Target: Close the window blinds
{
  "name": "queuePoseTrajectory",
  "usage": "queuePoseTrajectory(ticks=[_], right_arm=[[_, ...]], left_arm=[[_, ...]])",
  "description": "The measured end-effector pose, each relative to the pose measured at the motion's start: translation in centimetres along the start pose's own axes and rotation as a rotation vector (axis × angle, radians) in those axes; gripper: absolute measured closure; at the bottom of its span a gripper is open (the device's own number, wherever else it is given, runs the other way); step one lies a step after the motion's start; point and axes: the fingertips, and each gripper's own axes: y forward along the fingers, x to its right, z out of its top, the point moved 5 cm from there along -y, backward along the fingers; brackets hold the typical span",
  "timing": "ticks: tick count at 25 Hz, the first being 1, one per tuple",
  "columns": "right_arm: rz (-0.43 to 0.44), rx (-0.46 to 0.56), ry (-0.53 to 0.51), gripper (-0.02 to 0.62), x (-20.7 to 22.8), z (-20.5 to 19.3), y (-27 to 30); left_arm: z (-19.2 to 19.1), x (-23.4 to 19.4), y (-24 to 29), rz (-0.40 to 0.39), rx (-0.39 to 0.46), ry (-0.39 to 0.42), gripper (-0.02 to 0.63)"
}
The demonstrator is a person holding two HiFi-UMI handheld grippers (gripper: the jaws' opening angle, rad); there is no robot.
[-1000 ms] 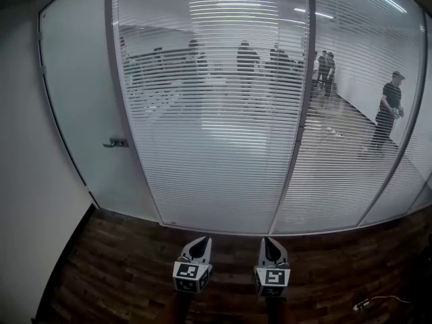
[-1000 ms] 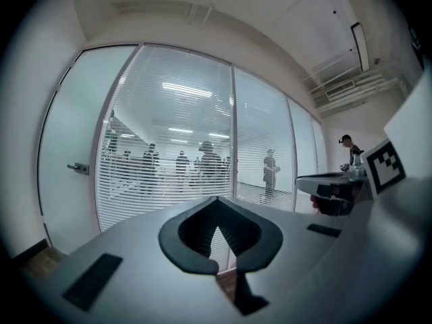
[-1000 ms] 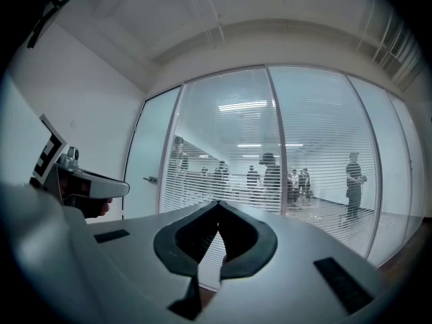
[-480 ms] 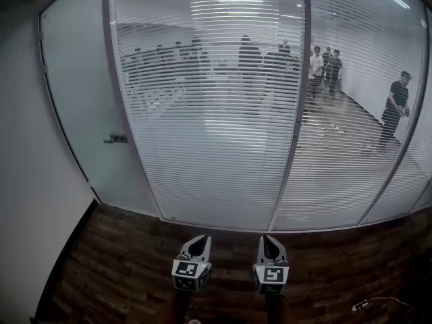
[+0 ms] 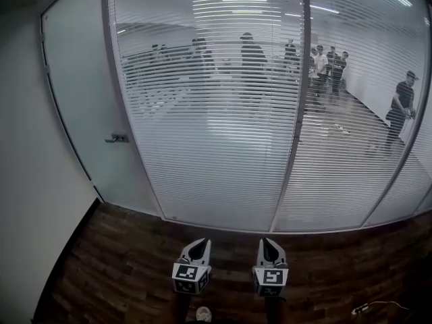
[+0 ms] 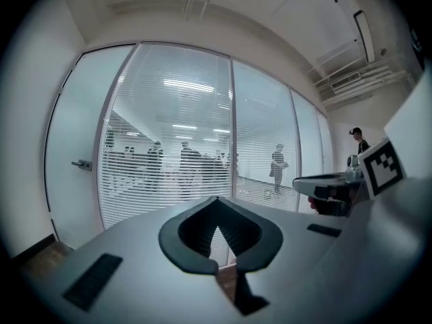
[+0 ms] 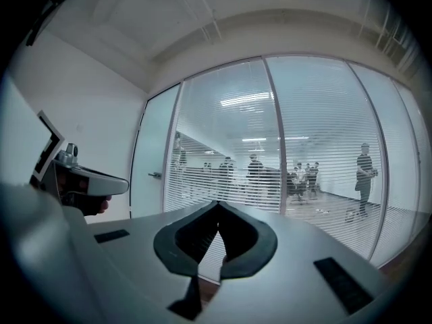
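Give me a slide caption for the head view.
Left gripper and right gripper, both shut, face window blinds; people visible beyond.

**Office, beside a glass-walled room**

I face a full-height glass partition (image 5: 295, 113) with slatted blinds (image 5: 216, 154), a frosted door (image 5: 77, 100) with lever handle (image 5: 116, 139), and dark plank floor (image 5: 115, 262). Behind the glass, people (image 5: 252, 59) stand under strip lights (image 5: 243, 0).

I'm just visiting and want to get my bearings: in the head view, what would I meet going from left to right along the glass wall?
white wall → door handle → wide blind panel → metal frame post → lone person in dark clothes, seen through the right-hand blinds
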Motion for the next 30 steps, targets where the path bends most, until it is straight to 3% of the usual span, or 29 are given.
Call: queuePoseTrajectory(ticks=[9, 18, 30], right_arm=[[-0.028, 0.012, 0.005, 0.592, 0.6, 0.4, 5.0], [-0.067, -0.006, 0.011, 0.592, 1.0, 0.9, 11.0], [-0.118, -0.021, -0.01, 0.592, 1.5, 1.1, 15.8]], left_arm=[[1.1, -1.8, 4.8, -0.057, 0.021, 0.007, 0.611], [2.8, -6.3, 9.9, -0.061, 0.036, 0.012, 0.611], [2.5, -9.0, 15.9, -0.124, 0.037, 0.019, 0.611]])
